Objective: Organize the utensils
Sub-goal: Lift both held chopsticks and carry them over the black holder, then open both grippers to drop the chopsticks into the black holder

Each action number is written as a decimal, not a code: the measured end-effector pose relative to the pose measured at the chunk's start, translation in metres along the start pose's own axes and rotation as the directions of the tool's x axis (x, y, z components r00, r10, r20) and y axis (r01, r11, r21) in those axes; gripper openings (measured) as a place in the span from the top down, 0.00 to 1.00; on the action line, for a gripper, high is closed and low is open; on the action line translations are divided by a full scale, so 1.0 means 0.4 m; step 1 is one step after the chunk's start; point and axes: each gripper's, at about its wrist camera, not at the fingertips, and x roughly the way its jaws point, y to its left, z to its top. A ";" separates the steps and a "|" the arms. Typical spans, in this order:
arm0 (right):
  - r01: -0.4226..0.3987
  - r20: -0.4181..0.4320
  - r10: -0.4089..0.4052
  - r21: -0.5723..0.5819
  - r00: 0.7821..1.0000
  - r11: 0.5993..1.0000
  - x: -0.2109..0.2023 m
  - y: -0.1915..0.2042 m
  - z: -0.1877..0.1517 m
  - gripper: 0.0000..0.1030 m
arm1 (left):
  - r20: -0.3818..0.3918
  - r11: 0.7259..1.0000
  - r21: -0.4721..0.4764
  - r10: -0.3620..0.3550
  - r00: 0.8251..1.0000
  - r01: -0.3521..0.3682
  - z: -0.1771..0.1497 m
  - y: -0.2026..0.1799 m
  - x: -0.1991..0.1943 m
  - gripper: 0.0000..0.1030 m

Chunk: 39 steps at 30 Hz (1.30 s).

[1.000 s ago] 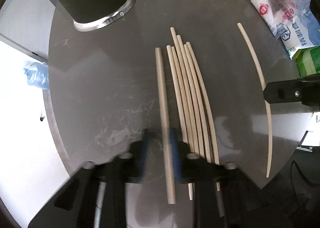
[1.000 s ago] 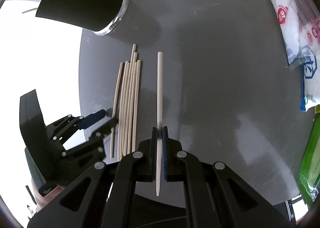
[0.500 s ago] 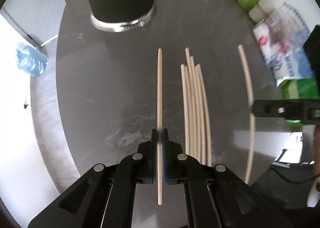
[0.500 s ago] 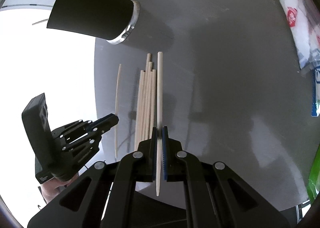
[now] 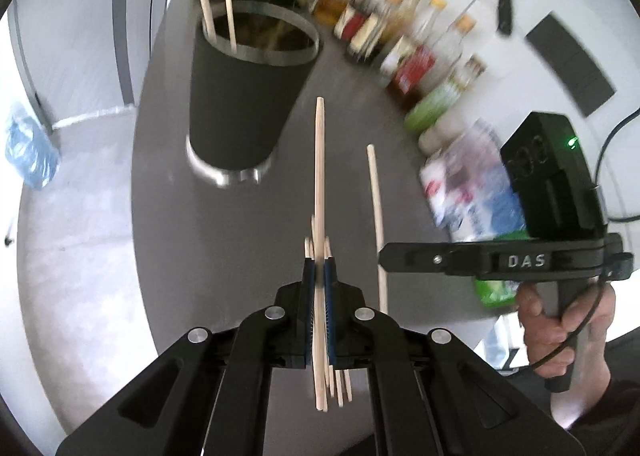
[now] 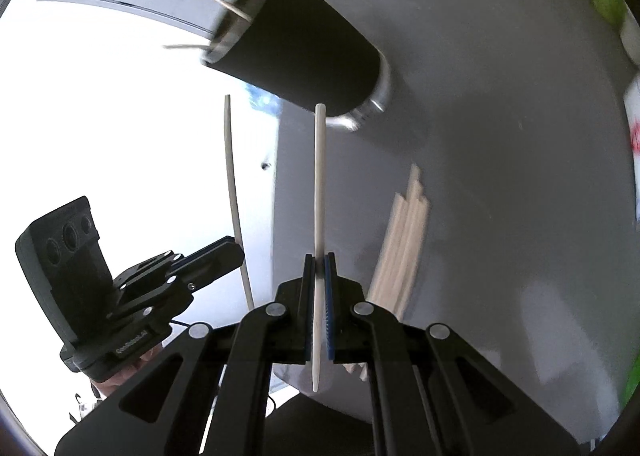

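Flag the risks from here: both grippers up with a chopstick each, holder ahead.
1. Each chopstick, left and right, is pinched near one end with most of its length sticking out, so it may pivot between the pads of the left gripper or the right gripper.
2. The tall black holder has a narrow base, so a side hit on its rim may tip it.
3. Two chopsticks already lean inside and could block entry.

Pale, bare-looking wooden chopsticks [image 5: 319,160] sit between blue ridged pads [image 5: 329,292] on matt black plastic fingers. Ahead stands a matt black holder [image 5: 244,92] with a shiny metal base. The grey tabletop [image 6: 500,136] looks smooth, faintly glossy.
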 end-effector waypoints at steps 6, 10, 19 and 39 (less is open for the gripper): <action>-0.004 0.083 0.007 -0.041 0.996 0.999 -0.040 0.073 0.061 0.95 | 0.114 0.999 0.009 -0.044 0.993 0.043 0.042 0.025 -0.067 0.97; 0.014 0.148 -0.003 -0.071 0.989 0.997 -0.074 0.122 0.115 0.95 | 0.196 0.996 0.031 -0.083 0.977 0.078 0.088 0.051 -0.107 0.97; 0.104 0.336 -0.027 -0.213 0.942 0.971 -0.143 0.268 0.270 0.95 | 0.453 0.979 0.144 -0.193 0.870 0.142 0.224 0.068 -0.197 0.97; 0.361 0.553 -0.185 -0.228 0.813 0.904 -0.044 0.249 0.425 0.95 | 0.636 0.995 0.098 -0.042 0.770 -0.027 0.308 0.106 -0.053 0.96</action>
